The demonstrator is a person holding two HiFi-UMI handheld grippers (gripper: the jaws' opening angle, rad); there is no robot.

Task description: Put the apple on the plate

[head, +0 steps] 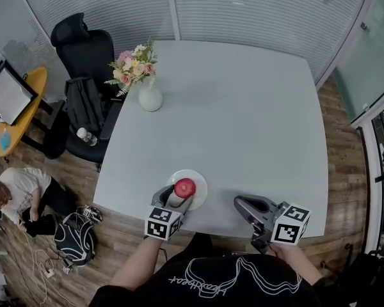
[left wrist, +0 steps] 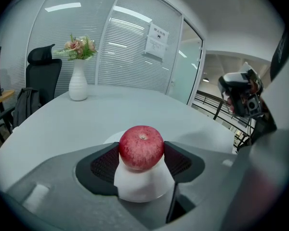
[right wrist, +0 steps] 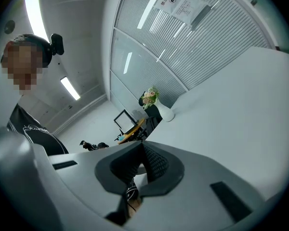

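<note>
- In the head view the plate (head: 200, 183) shows only as a white crescent. The apple (head: 185, 187) and the left gripper (head: 180, 196) cover the rest.
- In the left gripper view the fingers (left wrist: 104, 165) hide both sides of the plate. Whether the apple sits on the plate or hangs just above it cannot be told.
- The print on the paper notice (left wrist: 157, 40) is too small to read.
- A seated person (head: 16, 190) is cut off by the head view's left edge.

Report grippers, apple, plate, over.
Left gripper shut on round red apple, over round white plate. Right gripper shut, empty. White flower vase far across grey table.
</note>
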